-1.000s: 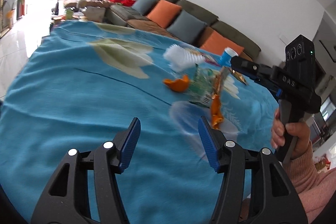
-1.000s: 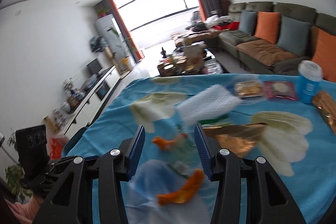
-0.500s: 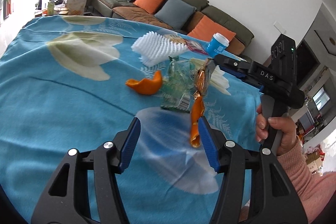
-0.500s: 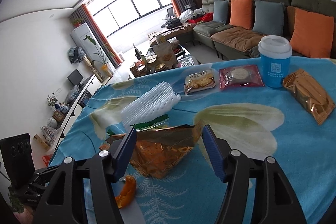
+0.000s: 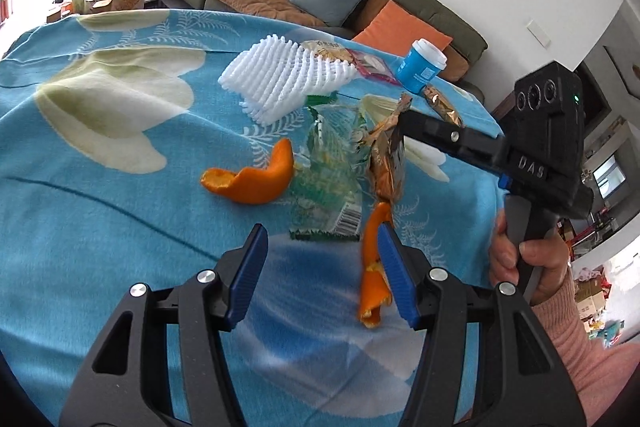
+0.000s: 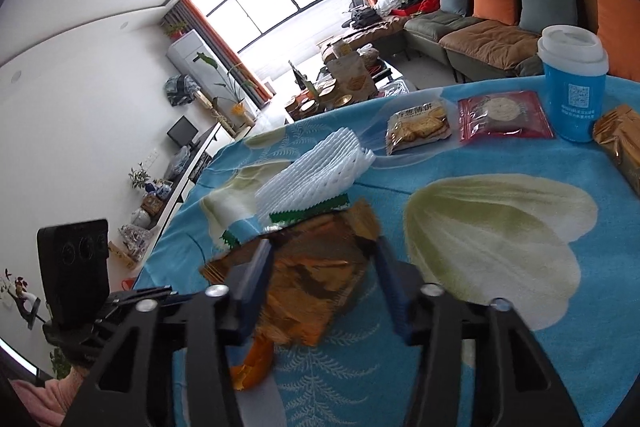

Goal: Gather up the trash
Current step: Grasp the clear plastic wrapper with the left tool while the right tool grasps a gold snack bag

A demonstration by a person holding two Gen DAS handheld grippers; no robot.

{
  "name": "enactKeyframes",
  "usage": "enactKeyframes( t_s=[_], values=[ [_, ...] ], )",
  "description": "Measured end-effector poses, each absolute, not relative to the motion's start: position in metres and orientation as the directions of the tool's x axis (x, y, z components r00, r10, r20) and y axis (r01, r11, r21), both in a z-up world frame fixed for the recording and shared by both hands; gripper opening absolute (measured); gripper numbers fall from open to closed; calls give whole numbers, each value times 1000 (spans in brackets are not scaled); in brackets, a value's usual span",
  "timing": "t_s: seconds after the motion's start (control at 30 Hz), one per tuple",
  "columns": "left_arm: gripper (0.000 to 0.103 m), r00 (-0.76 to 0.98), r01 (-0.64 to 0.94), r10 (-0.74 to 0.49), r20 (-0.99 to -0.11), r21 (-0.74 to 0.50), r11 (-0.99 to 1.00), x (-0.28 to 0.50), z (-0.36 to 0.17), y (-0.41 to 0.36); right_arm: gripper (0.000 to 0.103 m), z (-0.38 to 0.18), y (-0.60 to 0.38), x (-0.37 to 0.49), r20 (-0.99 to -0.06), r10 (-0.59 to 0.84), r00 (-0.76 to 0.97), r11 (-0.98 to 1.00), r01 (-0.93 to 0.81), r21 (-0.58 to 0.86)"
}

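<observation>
On the blue flowered tablecloth point(image 5: 100, 227) lies a heap of trash: a curved orange peel point(image 5: 256, 179), a long peel strip point(image 5: 372, 267), a clear green wrapper point(image 5: 324, 179) and a white foam net point(image 5: 288, 79). My left gripper point(image 5: 322, 231) hangs open just before the heap, holding nothing, with the peel strip beside its right finger. My right gripper point(image 6: 322, 251) comes in from the right in the left wrist view. Its jaws are closing on a crumpled gold wrapper point(image 6: 316, 279), which bunches between the pads.
At the table's far side stand a blue cup with a white lid point(image 6: 574, 95), a biscuit pack point(image 6: 418, 125), a red packet point(image 6: 500, 117) and another gold packet point(image 6: 624, 147). A sofa with orange and grey cushions lies beyond. A hand in a pink sleeve point(image 5: 532, 267) holds the right gripper.
The left gripper has come closer to the heap, still open. The right gripper dropped onto the gold wrapper, widened, then narrowed around it, so the flat wrapper is now crumpled between its fingers.
</observation>
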State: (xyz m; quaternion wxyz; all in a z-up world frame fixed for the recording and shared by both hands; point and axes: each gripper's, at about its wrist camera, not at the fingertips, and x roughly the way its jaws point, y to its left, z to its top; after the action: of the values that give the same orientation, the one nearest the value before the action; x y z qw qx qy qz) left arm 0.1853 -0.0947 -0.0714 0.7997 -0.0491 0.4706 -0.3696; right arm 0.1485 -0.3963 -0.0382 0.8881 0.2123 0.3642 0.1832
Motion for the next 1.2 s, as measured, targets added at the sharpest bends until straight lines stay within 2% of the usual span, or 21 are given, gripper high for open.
enactKeyframes(
  t_s=[0.07, 0.17, 0.27, 0.33, 0.37, 0.43, 0.7, 0.77, 0.87, 0.9, 0.93, 0.97, 1.03, 1.07, 1.13, 1.2],
  values=[
    [56, 275, 542, -640, -718, -434, 720, 190, -74, -98, 22, -40, -396, 150, -583, 477, 658, 848, -170, 502],
    [54, 269, 544, -641, -718, -436, 717, 194, -75, -101, 15, -43, -397, 148, -586, 481, 652, 845, -166, 509],
    [48, 256, 549, -648, -717, -444, 708, 198, -77, -104, 14, -42, -399, 143, -581, 483, 654, 843, -170, 510],
    [30, 249, 555, -649, -719, -443, 704, 199, -78, -107, 13, -40, -401, 140, -578, 481, 659, 845, -172, 507],
    [25, 246, 558, -649, -720, -442, 702, 200, -79, -109, 12, -40, -401, 138, -576, 481, 660, 845, -175, 505],
    [3, 237, 570, -659, -714, -447, 689, 198, -80, -111, 9, -39, -403, 133, -571, 485, 662, 843, -179, 507],
    [2, 257, 600, -682, -684, -440, 668, 185, -71, -108, 10, -36, -406, 122, -572, 479, 666, 850, -188, 493],
    [2, 266, 598, -685, -679, -441, 669, 185, -69, -104, 24, -34, -406, 123, -566, 475, 673, 850, -183, 495],
    [3, 281, 595, -686, -672, -439, 674, 183, -66, -99, 37, -33, -406, 128, -565, 466, 681, 852, -174, 493],
    [8, 289, 595, -685, -669, -435, 676, 184, -64, -98, 40, -32, -406, 130, -565, 463, 683, 853, -170, 494],
    [14, 293, 598, -685, -667, -432, 675, 184, -63, -98, 47, -31, -406, 132, -562, 466, 684, 850, -170, 498],
    [17, 299, 598, -684, -665, -428, 677, 184, -61, -97, 55, -30, -406, 136, -555, 473, 684, 844, -172, 507],
    [24, 306, 604, -686, -660, -422, 676, 186, -59, -98, 63, -28, -405, 145, -544, 494, 678, 832, -186, 523],
    [25, 304, 605, -688, -660, -424, 674, 187, -60, -100, 69, -28, -404, 149, -541, 505, 672, 826, -197, 528],
    [25, 294, 605, -685, -666, -426, 673, 190, -62, -103, 75, -28, -401, 158, -547, 523, 653, 820, -210, 533],
    [25, 288, 605, -681, -674, -423, 674, 192, -65, -106, 75, -30, -398, 165, -558, 543, 628, 813, -224, 538]
  ],
)
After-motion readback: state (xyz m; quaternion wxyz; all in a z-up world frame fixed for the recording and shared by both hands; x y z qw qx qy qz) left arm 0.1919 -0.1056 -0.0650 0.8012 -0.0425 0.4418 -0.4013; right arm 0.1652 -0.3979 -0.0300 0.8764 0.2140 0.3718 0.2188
